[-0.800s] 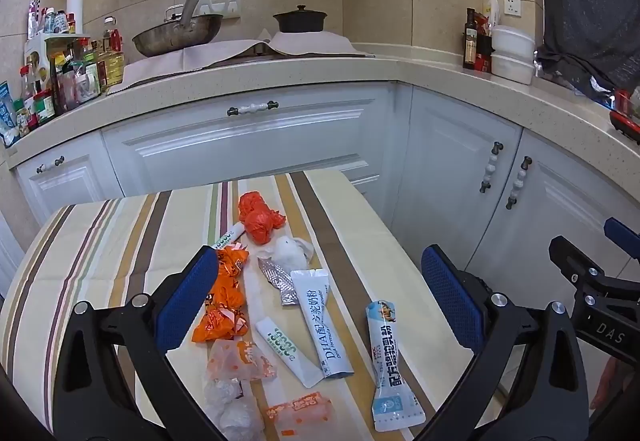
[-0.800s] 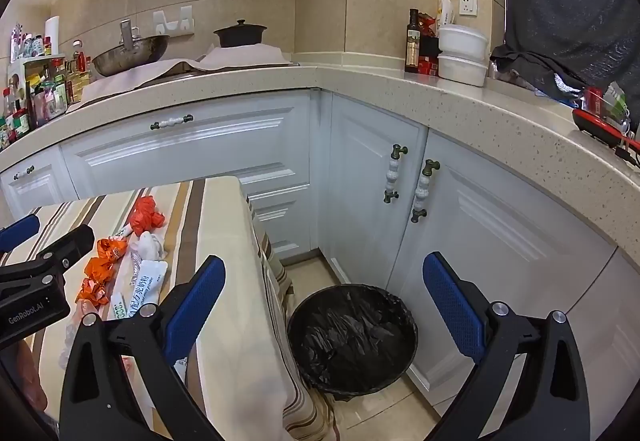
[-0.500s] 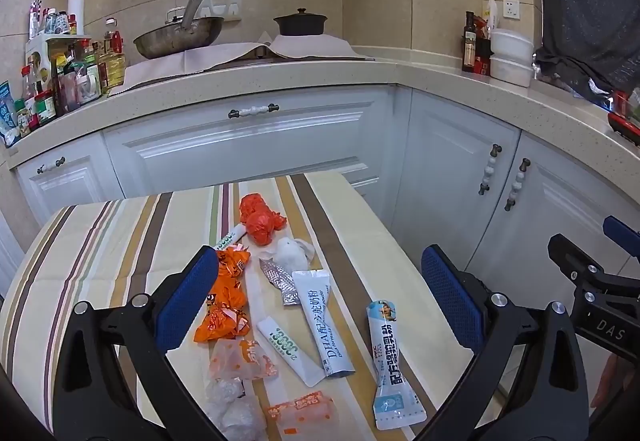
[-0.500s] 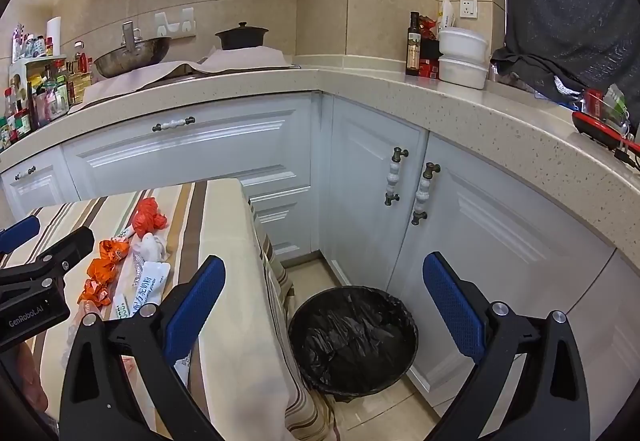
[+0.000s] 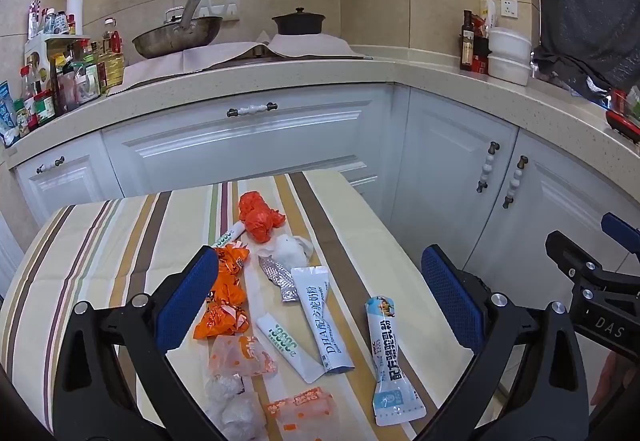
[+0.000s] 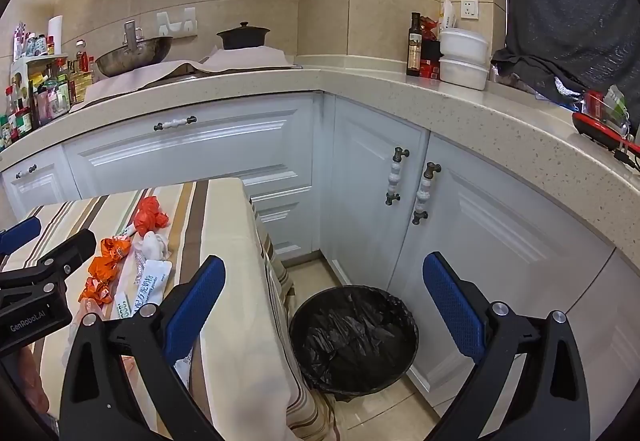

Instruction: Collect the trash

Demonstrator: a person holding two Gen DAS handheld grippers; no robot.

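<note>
Trash (image 5: 280, 305) scattered along middle of striped table (image 5: 100, 241): orange wrappers, white sachets, foil strip, crumpled tissue. Left gripper (image 5: 320, 293) above it, jaws wide, nothing held. Right gripper (image 6: 324, 305) wide, empty, over black-lined bin (image 6: 354, 337) on floor just beside table.

Striped cloth table cover (image 5: 100, 241), matt; glossy plastic sachets (image 5: 320, 321); speckled stone counter (image 6: 480, 113); crinkled black bin liner (image 6: 352, 337)

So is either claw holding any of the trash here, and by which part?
Nothing is held. The left claw and right claw are both open and empty.
</note>
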